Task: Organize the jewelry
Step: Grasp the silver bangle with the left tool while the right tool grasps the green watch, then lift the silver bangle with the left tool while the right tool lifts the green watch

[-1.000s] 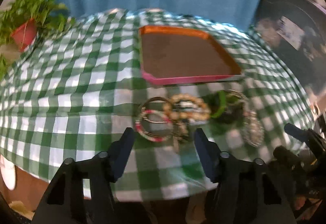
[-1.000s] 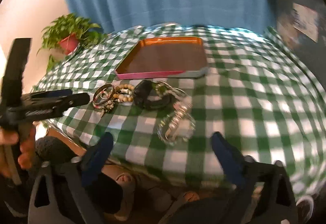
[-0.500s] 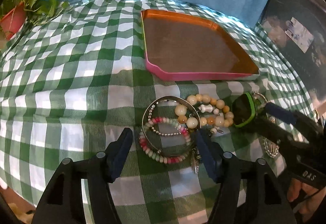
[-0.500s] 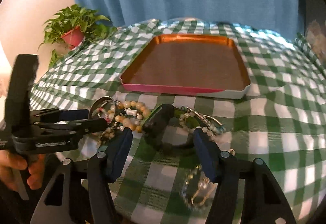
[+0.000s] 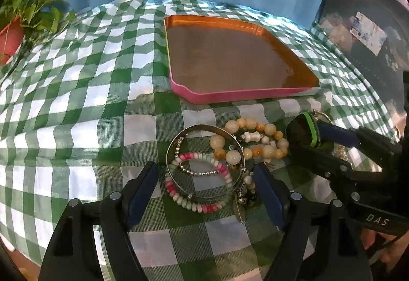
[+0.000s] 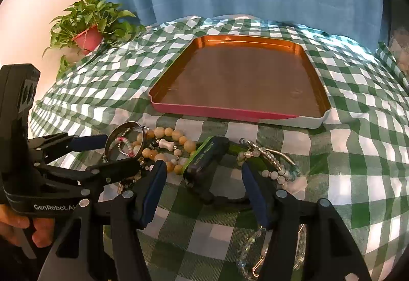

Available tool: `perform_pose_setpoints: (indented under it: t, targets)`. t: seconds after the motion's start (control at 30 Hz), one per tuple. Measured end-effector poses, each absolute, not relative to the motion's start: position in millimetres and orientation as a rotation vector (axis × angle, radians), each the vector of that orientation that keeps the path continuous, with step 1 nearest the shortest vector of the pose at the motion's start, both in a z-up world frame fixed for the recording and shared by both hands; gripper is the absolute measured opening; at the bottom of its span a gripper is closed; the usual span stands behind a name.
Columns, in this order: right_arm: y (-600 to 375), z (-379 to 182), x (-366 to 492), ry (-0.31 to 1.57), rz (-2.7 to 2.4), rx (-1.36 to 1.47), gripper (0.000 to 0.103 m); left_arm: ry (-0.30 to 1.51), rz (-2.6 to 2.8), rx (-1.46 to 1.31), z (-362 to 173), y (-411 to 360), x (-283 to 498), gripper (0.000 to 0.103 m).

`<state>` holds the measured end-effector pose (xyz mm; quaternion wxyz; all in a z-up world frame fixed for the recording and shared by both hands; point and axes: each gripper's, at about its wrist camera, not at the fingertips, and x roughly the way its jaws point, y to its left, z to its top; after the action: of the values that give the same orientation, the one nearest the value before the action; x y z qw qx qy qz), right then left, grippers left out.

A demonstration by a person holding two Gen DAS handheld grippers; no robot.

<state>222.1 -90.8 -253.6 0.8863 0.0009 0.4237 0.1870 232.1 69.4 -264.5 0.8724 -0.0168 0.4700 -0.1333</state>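
Observation:
Jewelry lies in a heap on the green checked tablecloth, in front of an orange tray with a pink rim (image 5: 230,97) (image 6: 217,111). My left gripper (image 5: 204,178) (image 6: 120,152) is low over the cloth and its jaws are opening. They straddle a silver bangle (image 5: 204,127), a pink, white and green bead bracelet (image 5: 199,204) and a ball chain without pressing on them. My right gripper (image 6: 203,178) (image 5: 305,139) is open around a black and green wristband (image 6: 204,158) (image 5: 304,130), its pads clear of it. A cream and amber bead bracelet (image 5: 255,137) (image 6: 176,143) lies between the two piles.
A clear crystal strand (image 6: 271,160) and a chain (image 6: 255,250) lie right of the wristband. A potted plant (image 6: 87,33) (image 5: 15,27) stands at the table's far left. A blue curtain hangs behind. The table edge is just below both grippers. A person's hands hold both tools.
Both grippers came down and in toward the jewelry. The left jaws spread wider around the bangle pile. The right gripper shifted left over the wristband and its jaws narrowed.

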Motion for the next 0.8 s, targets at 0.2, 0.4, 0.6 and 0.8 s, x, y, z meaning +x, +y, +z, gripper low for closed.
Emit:
perform_pose_setpoints:
  t: [0.2,0.4,0.6,0.8]
  targets:
    - [-87.2,-259.2,229.9,0.909,0.406,0.006,0.030,0.954,-0.304,-0.024,-265.1,69.3,229.6,0.068]
    - [-84.1,-256.6,225.3,0.889,0.399,-0.020,0.021,0.952,-0.293,-0.042,-263.6,72.2,228.9,0.063]
    - [-89.8,-246.5,221.7,0.874,0.399,0.004,0.013,0.943,-0.285,-0.143,-256.1,93.6,225.9,0.063]
    - [-88.8,-236.0,214.7,0.856,0.414,0.012,0.013,0.948,-0.284,-0.168,-253.9,101.5,222.1,0.062]
